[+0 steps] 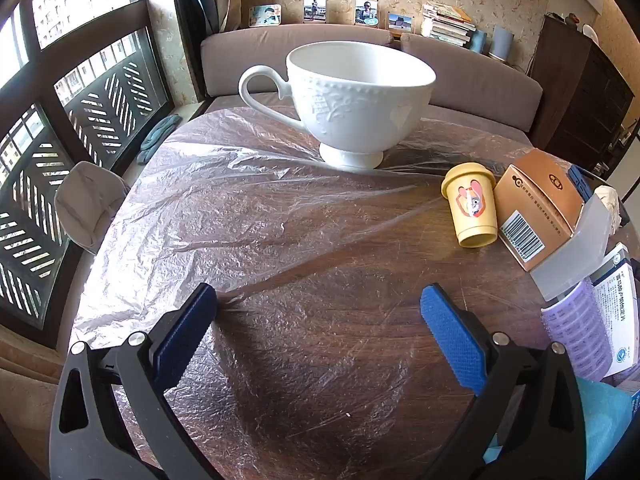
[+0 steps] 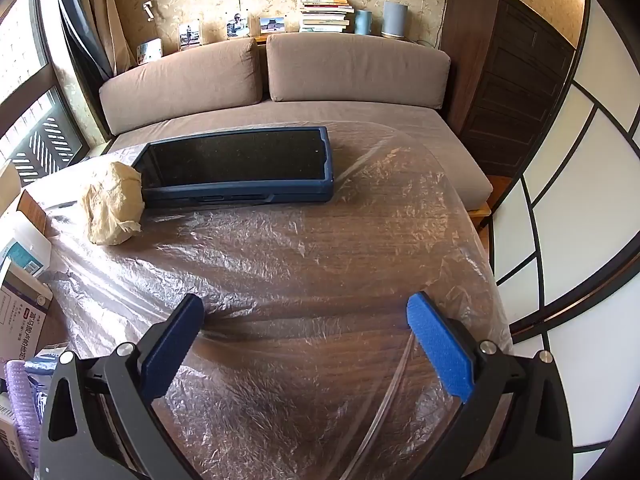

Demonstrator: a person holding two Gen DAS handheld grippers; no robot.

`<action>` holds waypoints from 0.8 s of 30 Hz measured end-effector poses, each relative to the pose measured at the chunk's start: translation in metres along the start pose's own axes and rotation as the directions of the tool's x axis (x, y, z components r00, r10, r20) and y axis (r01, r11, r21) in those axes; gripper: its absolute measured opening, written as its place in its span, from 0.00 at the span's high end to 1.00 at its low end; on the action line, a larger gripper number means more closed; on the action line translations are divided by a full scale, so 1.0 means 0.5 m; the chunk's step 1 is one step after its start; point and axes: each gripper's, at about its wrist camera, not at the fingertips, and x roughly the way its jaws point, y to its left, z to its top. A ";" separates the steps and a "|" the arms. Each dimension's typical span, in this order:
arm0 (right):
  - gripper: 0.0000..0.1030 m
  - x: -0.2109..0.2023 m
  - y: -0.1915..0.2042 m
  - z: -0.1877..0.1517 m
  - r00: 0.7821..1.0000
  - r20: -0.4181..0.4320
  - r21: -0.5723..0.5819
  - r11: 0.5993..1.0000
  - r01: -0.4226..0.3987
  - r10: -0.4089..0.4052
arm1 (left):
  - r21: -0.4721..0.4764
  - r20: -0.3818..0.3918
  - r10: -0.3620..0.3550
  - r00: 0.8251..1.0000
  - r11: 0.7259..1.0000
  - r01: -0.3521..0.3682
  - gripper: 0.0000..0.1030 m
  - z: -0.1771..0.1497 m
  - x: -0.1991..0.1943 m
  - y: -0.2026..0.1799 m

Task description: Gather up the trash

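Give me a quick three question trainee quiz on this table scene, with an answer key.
1. True or false: the white teacup lies on its side.
2. What touches the left end of the blue-cased tablet: A) crumpled paper ball, B) yellow toy cup, C) a spoon?
3. Fill in: the left gripper and right gripper are both ____ over the plastic-covered table.

Key: 1 false, it stands upright; 2 A; 3 open, nothing between the jaws.
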 end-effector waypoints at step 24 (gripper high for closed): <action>0.04 -0.001 0.000 -0.001 1.000 0.000 0.001 1.000 -0.001 0.001 | 0.002 0.003 0.003 1.000 1.000 -0.003 0.01 0.000 0.000 0.000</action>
